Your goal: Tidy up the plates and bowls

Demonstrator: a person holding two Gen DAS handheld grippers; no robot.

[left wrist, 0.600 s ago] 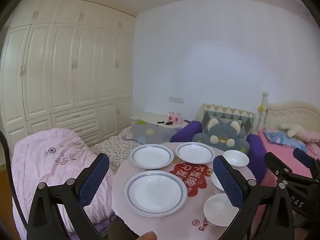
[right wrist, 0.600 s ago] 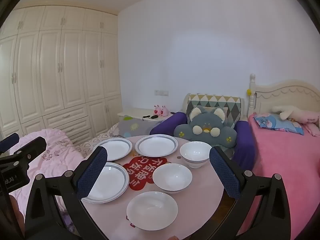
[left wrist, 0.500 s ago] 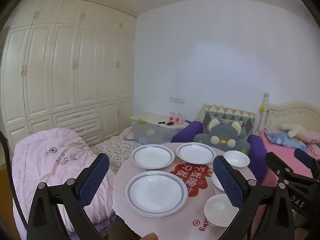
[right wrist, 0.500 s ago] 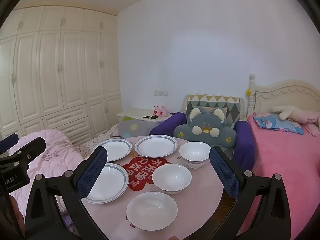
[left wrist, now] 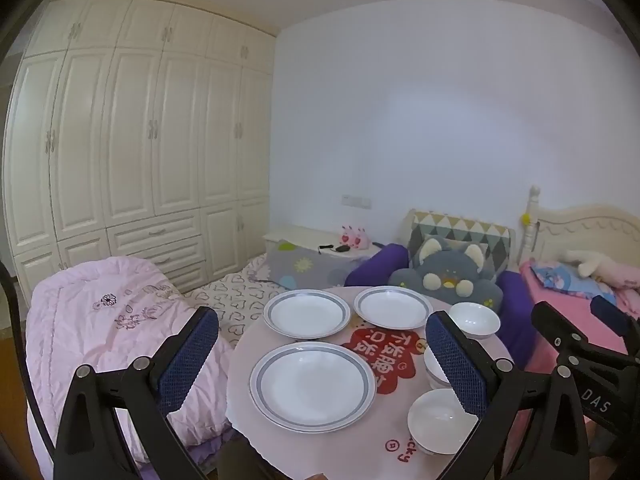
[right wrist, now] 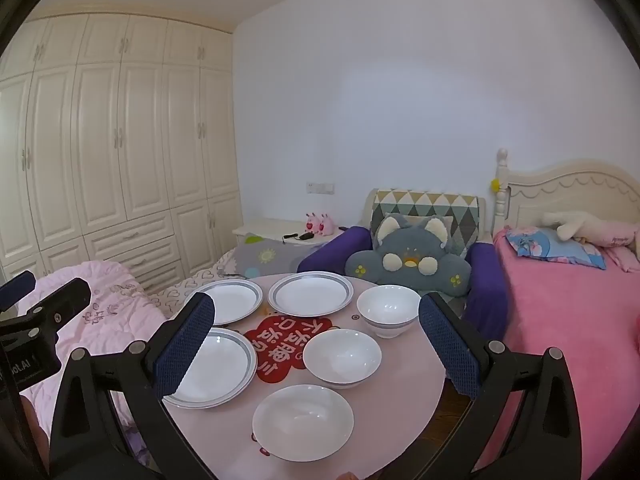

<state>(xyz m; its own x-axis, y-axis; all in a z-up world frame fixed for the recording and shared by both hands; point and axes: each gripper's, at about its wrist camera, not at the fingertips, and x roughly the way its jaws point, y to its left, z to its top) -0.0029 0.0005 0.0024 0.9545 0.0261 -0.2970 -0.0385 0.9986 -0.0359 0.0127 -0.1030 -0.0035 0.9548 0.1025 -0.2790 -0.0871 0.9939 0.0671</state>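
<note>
Jaws of both the left gripper (left wrist: 320, 354) and right gripper (right wrist: 316, 340) gape empty above the counter (right wrist: 400, 384), since plates (right wrist: 310, 293) and bowls (right wrist: 342, 355) lie unstacked.

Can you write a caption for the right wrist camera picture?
Open right gripper hovers over a round table set with three plates and three bowls.

Soft, even, dim indoor light filled both fisheye views; edges curved strongly into black corners; focus stayed reasonably sharp.
</note>
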